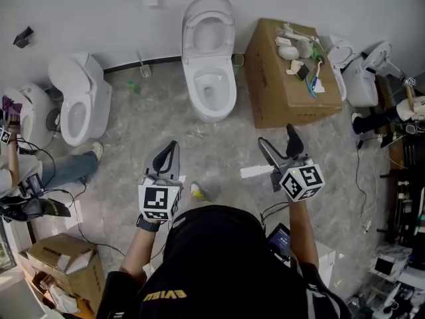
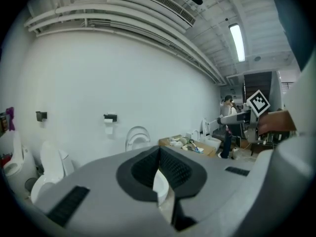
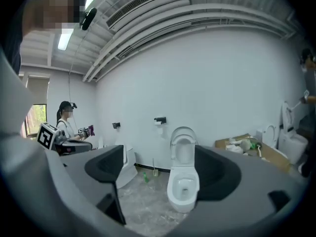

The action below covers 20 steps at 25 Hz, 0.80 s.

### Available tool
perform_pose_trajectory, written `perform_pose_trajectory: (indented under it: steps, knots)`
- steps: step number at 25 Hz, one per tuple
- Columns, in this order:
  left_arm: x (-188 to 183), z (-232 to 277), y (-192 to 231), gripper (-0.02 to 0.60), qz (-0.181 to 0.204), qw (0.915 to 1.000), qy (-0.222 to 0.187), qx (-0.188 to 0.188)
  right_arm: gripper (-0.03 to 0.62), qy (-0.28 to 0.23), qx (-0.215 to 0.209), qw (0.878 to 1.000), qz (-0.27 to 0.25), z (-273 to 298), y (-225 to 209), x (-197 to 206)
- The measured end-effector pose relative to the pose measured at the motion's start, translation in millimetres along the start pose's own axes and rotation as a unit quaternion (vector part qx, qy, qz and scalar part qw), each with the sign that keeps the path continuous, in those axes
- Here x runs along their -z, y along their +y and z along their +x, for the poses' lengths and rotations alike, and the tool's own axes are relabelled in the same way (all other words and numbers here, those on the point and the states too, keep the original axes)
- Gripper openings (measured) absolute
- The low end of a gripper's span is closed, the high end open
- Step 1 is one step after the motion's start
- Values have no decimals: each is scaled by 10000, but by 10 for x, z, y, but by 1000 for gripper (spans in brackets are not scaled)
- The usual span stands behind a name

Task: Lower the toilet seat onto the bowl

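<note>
The right gripper [image 1: 275, 138] is spread wide and empty, the left gripper [image 1: 171, 150] pinched together on nothing, and both are well short of the bowl [image 1: 211, 92]. The white toilet seat [image 1: 208, 24] stands upright above it, against the wall. Just beside it a closed cardboard box [image 1: 279, 102] carries small pale items on top — behind the left gripper, an open carton [image 1: 46, 251] holds white packing.

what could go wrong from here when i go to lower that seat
1. The toilet seat stands upright; tipped forward with only one jaw, it may slip free and slam onto the bowl.
2. The cardboard box sits close beside the bowl, so the right gripper could knock it.
3. A small yellow thing lies on the floor ahead: a possible trip.
</note>
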State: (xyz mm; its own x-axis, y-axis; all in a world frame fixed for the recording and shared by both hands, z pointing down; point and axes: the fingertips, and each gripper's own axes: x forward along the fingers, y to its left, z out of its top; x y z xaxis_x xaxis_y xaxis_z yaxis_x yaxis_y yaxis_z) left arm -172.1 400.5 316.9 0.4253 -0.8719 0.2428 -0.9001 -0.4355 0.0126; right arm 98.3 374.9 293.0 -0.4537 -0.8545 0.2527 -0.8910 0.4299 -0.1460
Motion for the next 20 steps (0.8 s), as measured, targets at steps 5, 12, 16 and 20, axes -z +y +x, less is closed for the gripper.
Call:
perform_pose_trajectory:
  steps: [5, 12, 16, 20]
  knots:
    - [32, 346, 312, 12, -111, 9995, 6, 284, 448, 66, 201, 9998, -8, 407, -73, -104]
    - [14, 821, 588, 12, 143, 9992, 131, 349, 443, 151, 179, 9995, 211, 1012, -412, -145]
    - [-6, 1327, 824, 12, 204, 9990, 375, 100, 443, 225, -22, 9994, 279, 1625, -760, -152]
    - [-174, 1837, 1076, 12, 57, 9982, 578, -176, 443, 261, -175, 9979, 573, 2189, -1071, -152]
